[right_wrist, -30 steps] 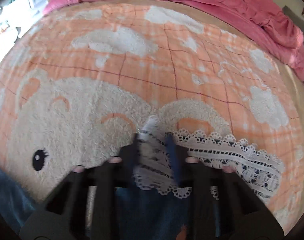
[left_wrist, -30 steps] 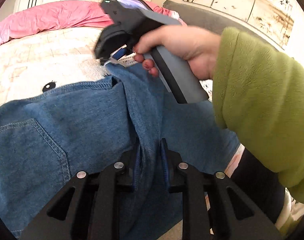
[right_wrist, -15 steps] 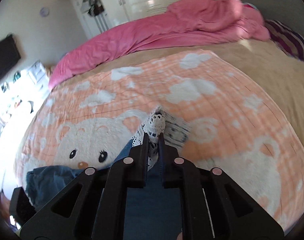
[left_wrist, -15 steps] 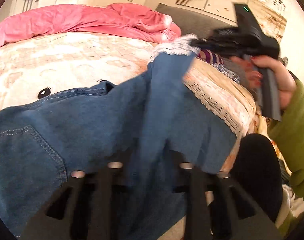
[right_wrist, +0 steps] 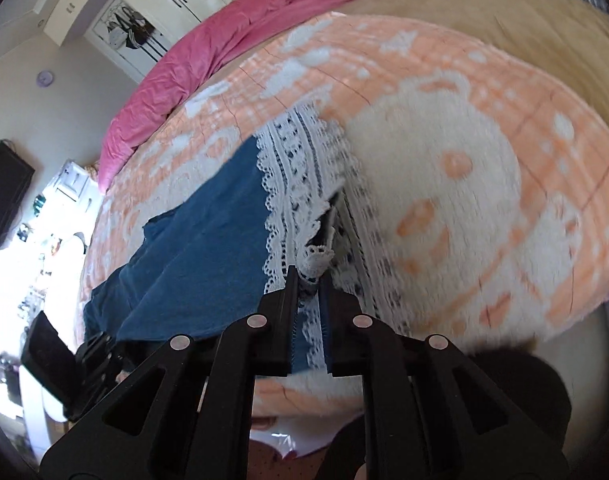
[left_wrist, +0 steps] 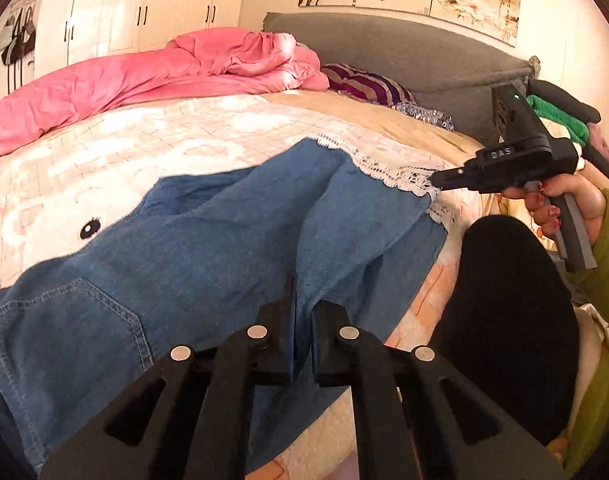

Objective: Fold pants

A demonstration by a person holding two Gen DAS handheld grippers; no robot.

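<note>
Pants (left_wrist: 208, 248) pinched in both: left claw (left_wrist: 302, 344) clamps denim; right claw (right_wrist: 307, 320) clamps lace hem (right_wrist: 300, 184).

I see warm, even indoor light; blown-out glare at the right wrist view's left edge, motion blur across its blanket (right_wrist: 444, 184), fisheye bending at rims.

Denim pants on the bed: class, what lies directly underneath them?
The denim pants lie on an orange-and-white bear blanket, visible all around them. Its bear eye peeks out at their edge; the rest of that face is covered, so unseen.
</note>
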